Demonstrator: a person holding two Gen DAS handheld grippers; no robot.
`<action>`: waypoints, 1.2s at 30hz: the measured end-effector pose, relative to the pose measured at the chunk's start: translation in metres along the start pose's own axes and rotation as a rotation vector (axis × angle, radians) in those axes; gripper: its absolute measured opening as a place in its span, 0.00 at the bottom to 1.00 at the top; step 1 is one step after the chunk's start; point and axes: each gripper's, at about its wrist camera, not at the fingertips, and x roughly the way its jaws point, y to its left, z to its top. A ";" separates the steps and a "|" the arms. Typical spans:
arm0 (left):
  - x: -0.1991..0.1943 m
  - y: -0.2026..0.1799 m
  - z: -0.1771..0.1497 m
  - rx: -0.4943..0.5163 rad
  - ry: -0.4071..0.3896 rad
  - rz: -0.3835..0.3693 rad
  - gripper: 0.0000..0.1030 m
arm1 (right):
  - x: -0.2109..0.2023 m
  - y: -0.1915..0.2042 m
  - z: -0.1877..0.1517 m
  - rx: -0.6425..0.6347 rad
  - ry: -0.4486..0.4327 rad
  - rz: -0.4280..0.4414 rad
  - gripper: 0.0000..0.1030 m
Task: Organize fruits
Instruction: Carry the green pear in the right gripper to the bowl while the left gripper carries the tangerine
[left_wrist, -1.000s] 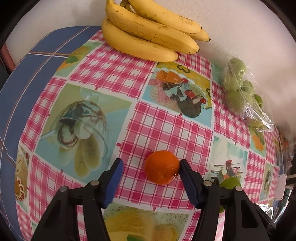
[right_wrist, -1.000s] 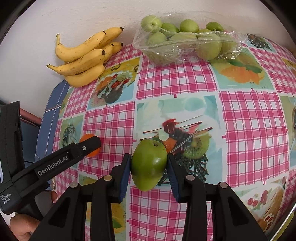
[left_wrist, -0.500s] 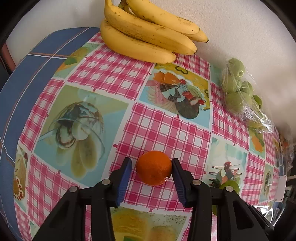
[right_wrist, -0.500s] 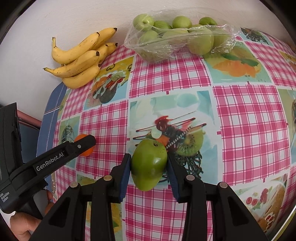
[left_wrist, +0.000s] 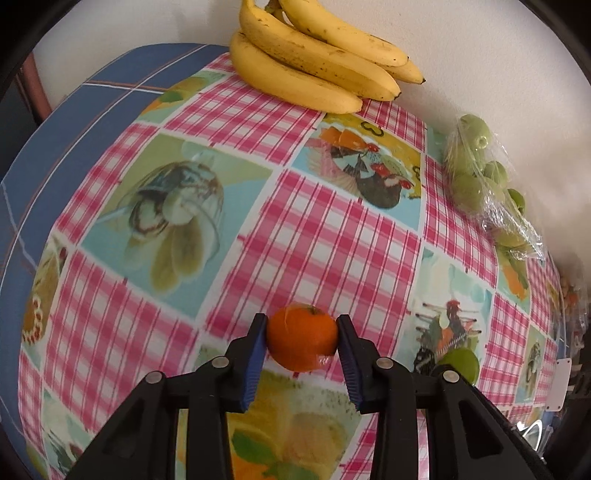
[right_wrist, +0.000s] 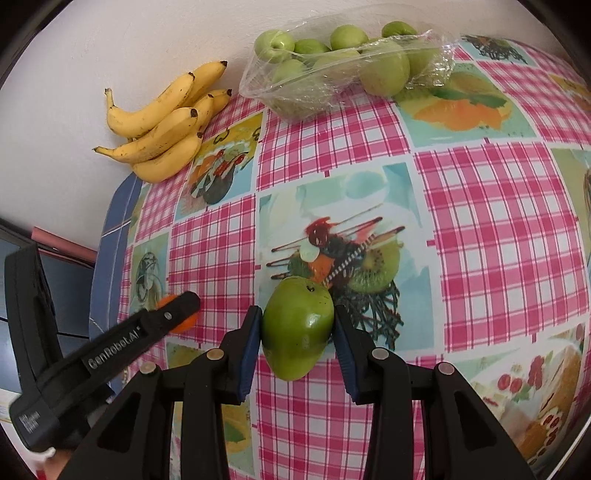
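My left gripper (left_wrist: 301, 341) is shut on a small orange (left_wrist: 302, 338) over the checked tablecloth; its arm also shows in the right wrist view (right_wrist: 110, 343), with the orange (right_wrist: 183, 323) peeking out behind its tip. My right gripper (right_wrist: 297, 338) is shut on a green mango (right_wrist: 297, 330) near the cloth's middle; the mango also shows in the left wrist view (left_wrist: 460, 363). A bunch of yellow bananas (left_wrist: 317, 62) (right_wrist: 166, 122) lies at the back by the wall. A clear bag of green apples (right_wrist: 343, 62) (left_wrist: 484, 188) lies at the back right.
The table (right_wrist: 498, 206) is covered with a pink checked cloth with fruit pictures. A blue cloth (left_wrist: 66, 122) covers its left end. A white wall (right_wrist: 110, 44) runs right behind the bananas and apples.
My left gripper has closed from open onto the orange. My right gripper, holding the mango, has drawn back a little toward the near side.
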 end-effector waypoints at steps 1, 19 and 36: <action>-0.001 0.000 -0.003 -0.002 -0.002 0.003 0.39 | -0.001 -0.001 -0.001 0.002 -0.001 0.002 0.39; -0.048 0.010 -0.043 -0.001 -0.044 0.040 0.39 | -0.048 0.004 -0.027 0.016 -0.025 -0.010 0.39; -0.090 -0.008 -0.070 0.039 -0.085 -0.010 0.38 | -0.109 -0.020 -0.056 0.050 -0.100 -0.037 0.39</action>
